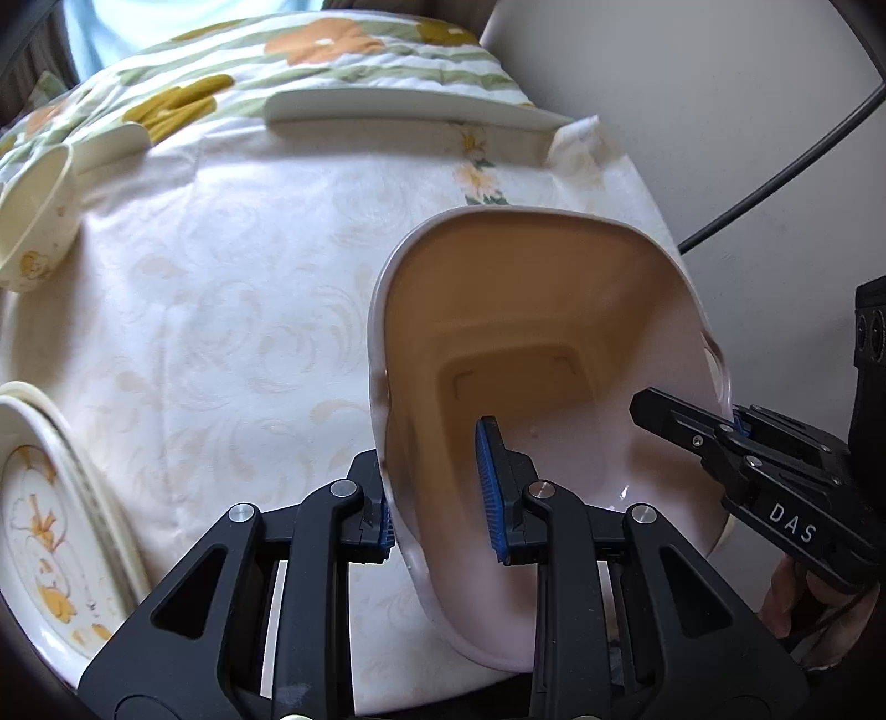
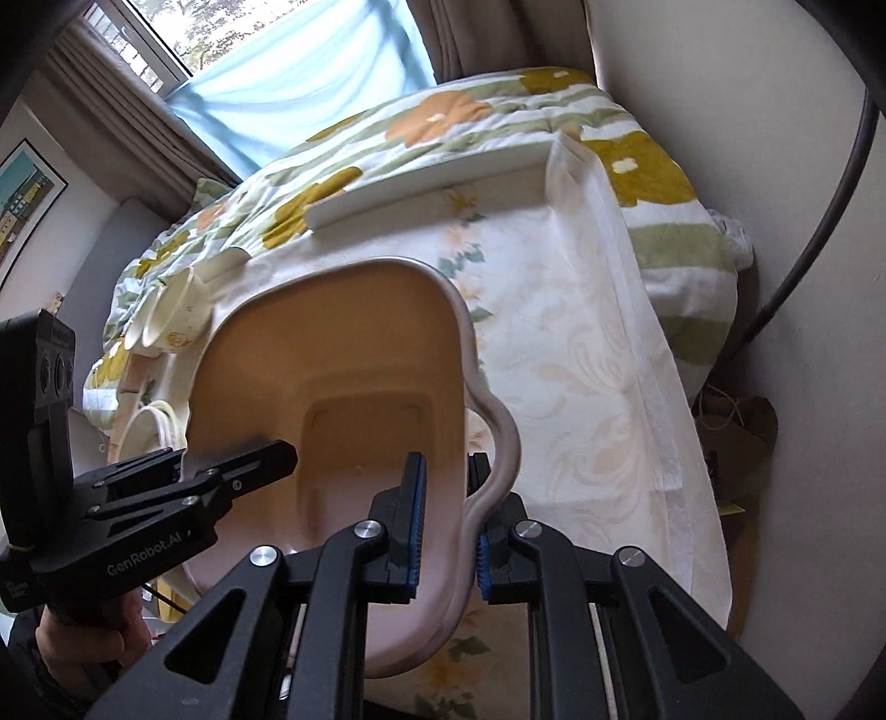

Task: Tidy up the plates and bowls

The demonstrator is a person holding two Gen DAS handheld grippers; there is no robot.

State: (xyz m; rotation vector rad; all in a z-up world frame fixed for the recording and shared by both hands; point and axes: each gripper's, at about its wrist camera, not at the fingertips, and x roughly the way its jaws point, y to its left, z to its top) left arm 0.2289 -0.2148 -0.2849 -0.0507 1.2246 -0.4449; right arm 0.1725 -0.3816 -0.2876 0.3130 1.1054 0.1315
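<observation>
My table [image 1: 221, 310], under its pale swirl-patterned cloth [image 2: 581, 360], takes up most of both views, with the flowered quilt [image 1: 332, 39] bunched along its far edge and a blue curtain [image 2: 310, 77] at the window beyond. The biggest dish is the pink square bowl [image 1: 531, 310], and I have it lifted off the cloth, tipped so its hollow faces my cameras. My left gripper [image 1: 440, 512] is clenched on the bowl's left wall, one blue pad inside and one outside. My right gripper [image 2: 447, 534] pinches the opposite wall beside the wavy handle [image 2: 501, 443], again with one pad inside the bowl and one outside.

A long white plate [image 1: 410, 108] lies flat near the far edge of the table, well apart from the bowl. At the left edge, close to me, a stack of oval plates [image 1: 50, 543] with yellow flower prints sits on the cloth. Farther back on the left stand small cream bowls [image 1: 30, 221], nested together, with a little yellow print on the outside, and just behind them a small white dish [image 1: 111, 144] rests on the edge of the quilt. A black cable [image 1: 775, 177] arcs across the wall on the right
</observation>
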